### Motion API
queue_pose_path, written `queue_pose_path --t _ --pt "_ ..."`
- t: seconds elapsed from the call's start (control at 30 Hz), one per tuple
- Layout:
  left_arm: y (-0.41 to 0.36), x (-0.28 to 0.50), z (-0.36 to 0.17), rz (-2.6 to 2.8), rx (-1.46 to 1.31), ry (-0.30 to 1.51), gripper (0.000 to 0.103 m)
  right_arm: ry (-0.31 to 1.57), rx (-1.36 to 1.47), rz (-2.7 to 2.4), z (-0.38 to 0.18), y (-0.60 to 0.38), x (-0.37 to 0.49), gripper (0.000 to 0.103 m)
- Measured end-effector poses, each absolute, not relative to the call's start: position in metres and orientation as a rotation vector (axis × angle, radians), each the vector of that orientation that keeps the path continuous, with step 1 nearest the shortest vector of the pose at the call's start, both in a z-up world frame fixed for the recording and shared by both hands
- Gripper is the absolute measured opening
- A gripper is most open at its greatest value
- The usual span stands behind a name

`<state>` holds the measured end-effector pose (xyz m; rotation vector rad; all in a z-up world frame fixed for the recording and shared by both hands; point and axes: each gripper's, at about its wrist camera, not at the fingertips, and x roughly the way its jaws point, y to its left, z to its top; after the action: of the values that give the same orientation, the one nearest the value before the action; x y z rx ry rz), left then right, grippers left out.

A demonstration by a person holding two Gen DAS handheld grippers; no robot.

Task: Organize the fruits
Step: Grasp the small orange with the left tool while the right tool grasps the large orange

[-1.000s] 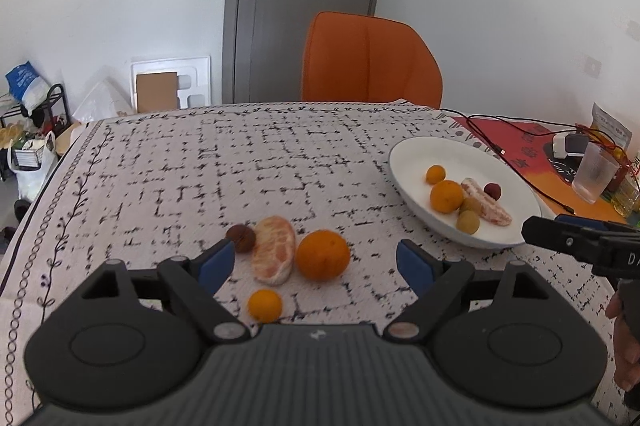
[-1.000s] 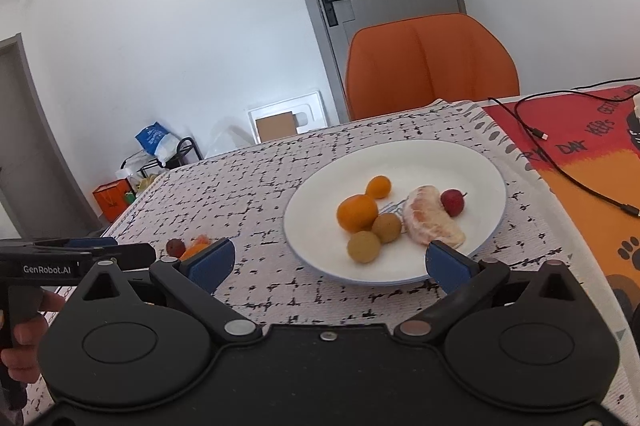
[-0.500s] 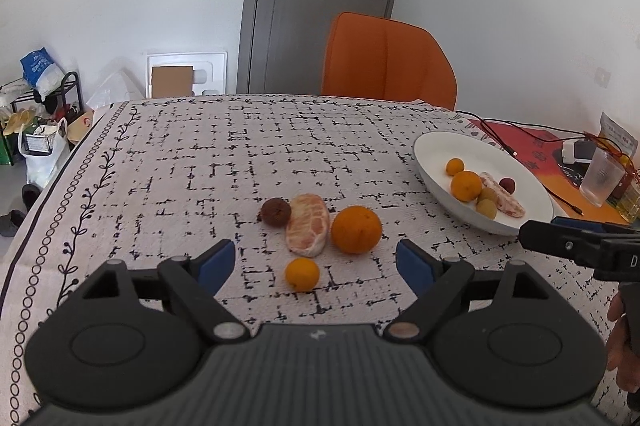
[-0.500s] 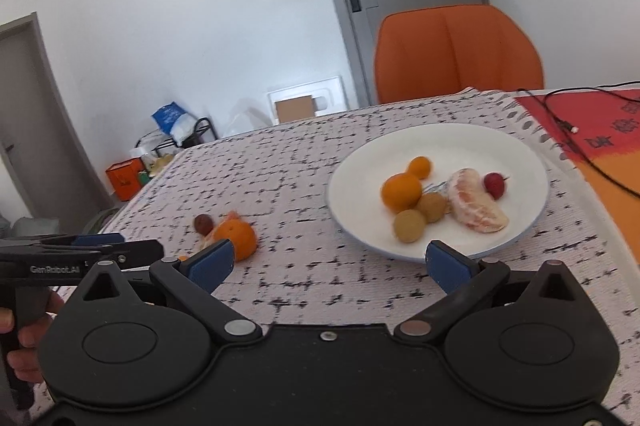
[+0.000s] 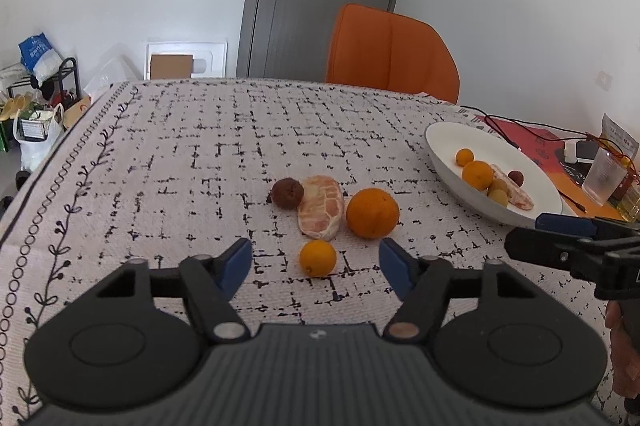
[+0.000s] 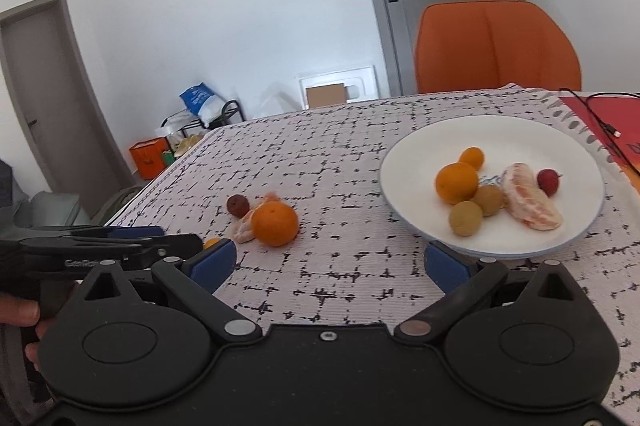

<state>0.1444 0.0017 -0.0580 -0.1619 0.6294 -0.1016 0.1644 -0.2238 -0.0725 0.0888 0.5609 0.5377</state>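
Left tongs [image 5: 316, 264] have just been closing around the small orange [image 5: 318, 257], which sits on the desk [image 5: 168, 162] between the pads, untouched. Just beyond lie a big orange [image 5: 372, 213], a peeled citrus piece [image 5: 321, 212] and a brown fruit [image 5: 287, 193]. Right tongs [image 6: 328, 262] gape empty near the white plate [image 6: 416, 146].

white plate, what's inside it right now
The white plate holds two oranges, large and small, two brownish-green round fruits, a peeled citrus piece and a red fruit. Anything under them is hidden.
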Motion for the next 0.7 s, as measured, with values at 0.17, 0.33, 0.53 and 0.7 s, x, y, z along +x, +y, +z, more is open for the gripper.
queue_pose_path --t 0.17,0.33,0.53,0.7 --pt "0.001 0.151 -0.065 -0.117 -0.168 0.640 0.058 0.574 0.068 0.553 -0.076 -0.212 0.167 0.093" --pt "0.001 0.158 -0.072 -0.127 -0.170 0.652 0.055 0.582 0.063 0.567 -0.078 -0.204 0.172 0.090" --pt "0.001 0.167 -0.079 -0.140 -0.186 0.676 0.028 0.595 0.057 0.571 -0.081 -0.198 0.178 0.084" --pt "0.006 0.165 -0.076 -0.142 -0.181 0.671 0.022 0.602 0.059 0.577 -0.082 -0.193 0.183 0.082"
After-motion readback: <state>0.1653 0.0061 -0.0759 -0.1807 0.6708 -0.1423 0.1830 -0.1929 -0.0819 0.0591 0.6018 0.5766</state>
